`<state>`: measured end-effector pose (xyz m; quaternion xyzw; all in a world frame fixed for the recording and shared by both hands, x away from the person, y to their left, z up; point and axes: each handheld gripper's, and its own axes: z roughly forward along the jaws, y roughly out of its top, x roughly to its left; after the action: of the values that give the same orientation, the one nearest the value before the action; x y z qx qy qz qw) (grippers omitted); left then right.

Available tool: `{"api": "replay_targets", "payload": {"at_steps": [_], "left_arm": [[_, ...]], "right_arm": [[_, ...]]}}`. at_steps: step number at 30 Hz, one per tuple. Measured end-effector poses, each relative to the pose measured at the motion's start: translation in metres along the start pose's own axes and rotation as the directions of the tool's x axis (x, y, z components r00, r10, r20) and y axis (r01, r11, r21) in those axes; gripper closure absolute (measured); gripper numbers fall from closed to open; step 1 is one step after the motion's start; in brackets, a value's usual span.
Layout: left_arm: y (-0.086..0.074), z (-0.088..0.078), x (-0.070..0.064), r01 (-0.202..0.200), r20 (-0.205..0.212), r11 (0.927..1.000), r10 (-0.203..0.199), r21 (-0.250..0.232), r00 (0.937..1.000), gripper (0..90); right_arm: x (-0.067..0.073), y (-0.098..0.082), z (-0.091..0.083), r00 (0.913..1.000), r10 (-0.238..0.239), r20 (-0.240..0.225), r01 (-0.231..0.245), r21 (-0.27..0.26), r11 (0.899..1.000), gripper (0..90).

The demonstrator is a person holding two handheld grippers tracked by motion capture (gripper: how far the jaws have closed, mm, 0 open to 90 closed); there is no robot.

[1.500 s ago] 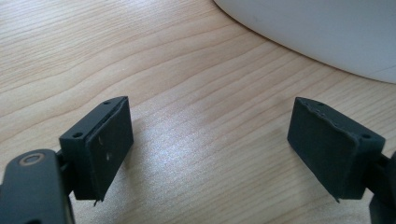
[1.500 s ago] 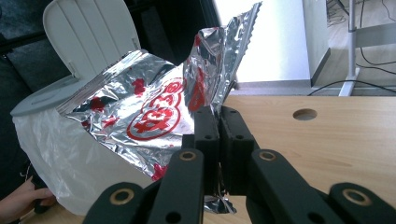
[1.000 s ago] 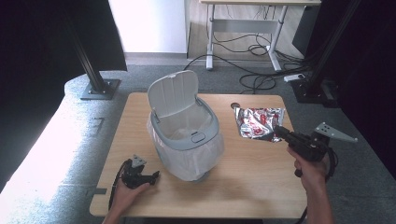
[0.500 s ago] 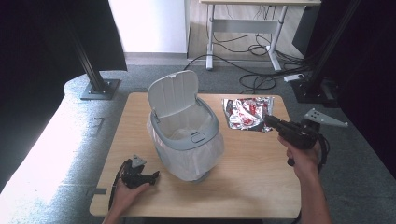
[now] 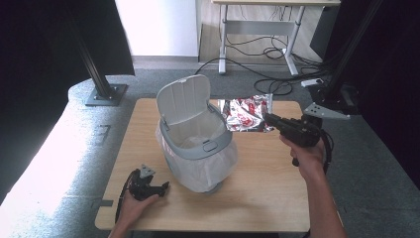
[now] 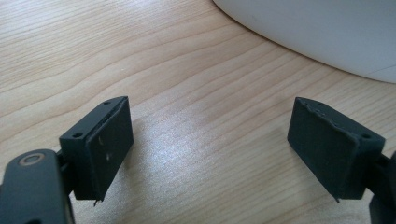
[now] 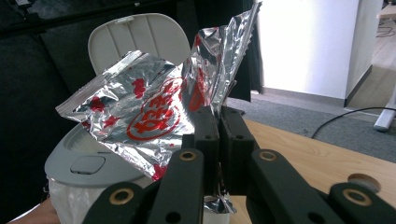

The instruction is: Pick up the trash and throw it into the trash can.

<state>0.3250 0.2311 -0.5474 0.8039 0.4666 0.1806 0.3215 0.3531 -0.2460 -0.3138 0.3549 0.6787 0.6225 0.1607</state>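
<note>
A crinkled silver foil wrapper with red print hangs in the air above the table's far right part, just right of the bin. My right gripper is shut on the wrapper's edge. The white waste bin stands mid-table with its lid flipped up and a white liner bag in it. My left gripper rests on the wooden table near the front left, open, with nothing between its fingers; the bin's white side lies just ahead of it.
Black stand feet flank the table on the grey floor. Behind it stand a desk frame and loose cables. Bare tabletop lies right of the bin and along the front edge.
My right gripper has lifted the foil wrapper off the table and carried it left toward the bin. The left gripper has stayed put.
</note>
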Motion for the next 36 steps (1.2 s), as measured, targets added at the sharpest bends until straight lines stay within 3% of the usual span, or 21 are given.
{"api": "replay_targets", "payload": {"at_steps": [17, 36], "left_arm": [[0.0, 0.0, 0.0, -0.001, 0.001, 1.0, 0.001, 0.0, 1.0, 14.1], [0.0, 0.0, 0.0, -0.004, 0.003, 1.0, 0.004, 0.0, 1.0, 14.1]], "right_arm": [[0.012, 0.01, 0.033, 0.9992, -0.024, -0.031, 0.025, 0.035, 0.999, 86.1], [0.022, 0.009, 0.064, 0.9973, -0.033, -0.065, 0.038, 0.071, 0.997, 86.0]]}}
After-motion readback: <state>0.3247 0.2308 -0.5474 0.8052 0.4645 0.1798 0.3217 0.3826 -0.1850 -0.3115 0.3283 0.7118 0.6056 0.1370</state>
